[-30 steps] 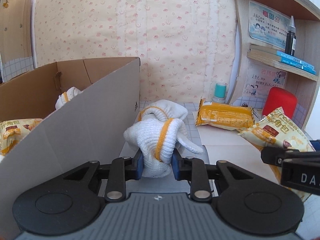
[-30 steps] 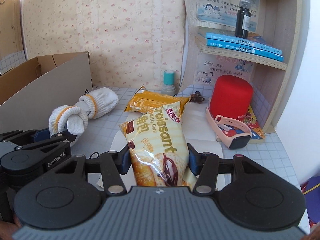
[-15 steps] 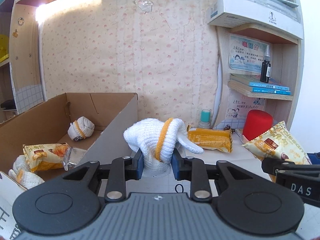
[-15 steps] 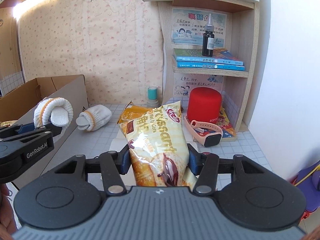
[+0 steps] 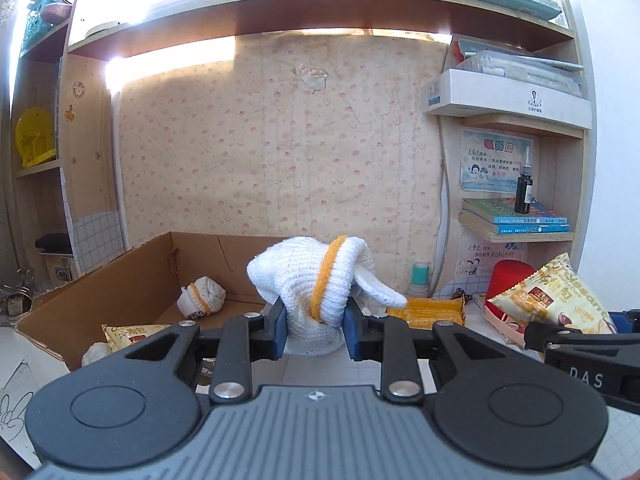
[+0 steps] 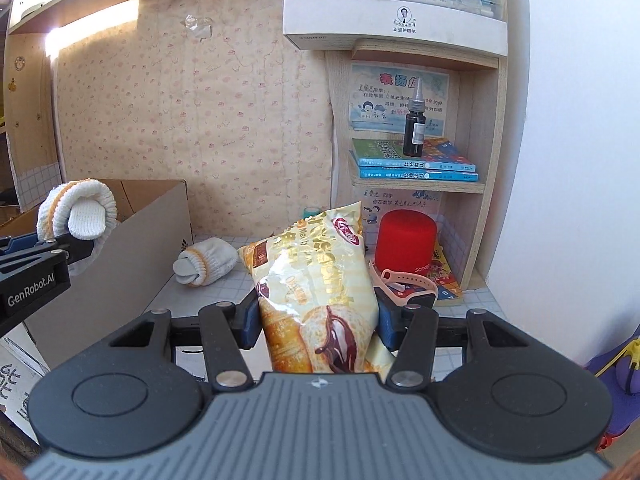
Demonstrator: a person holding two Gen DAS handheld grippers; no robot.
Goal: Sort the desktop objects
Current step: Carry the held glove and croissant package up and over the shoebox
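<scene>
My left gripper (image 5: 314,330) is shut on a rolled white glove with an orange cuff (image 5: 310,280), held up in the air beside the open cardboard box (image 5: 132,276). That box holds another glove roll (image 5: 202,296) and a croissant pack (image 5: 124,334). My right gripper (image 6: 316,322) is shut on a yellow croissant pack (image 6: 316,276), lifted above the desk. The right wrist view also shows the left gripper (image 6: 60,246) with its glove (image 6: 76,214) over the box wall (image 6: 132,268). A third glove roll (image 6: 206,262) lies on the desk by the box.
A flat orange snack pack (image 5: 426,308) lies on the desk. A red cylinder (image 6: 406,240) with a pink smartwatch (image 6: 404,284) stands at the right. The shelf unit (image 6: 416,184) carries books and a dark dropper bottle (image 6: 414,128). A teal-capped container (image 5: 420,276) stands by the wall.
Both grippers have risen well above the desk with their loads. The glove has left the desk, and the box interior now shows below the left gripper.
</scene>
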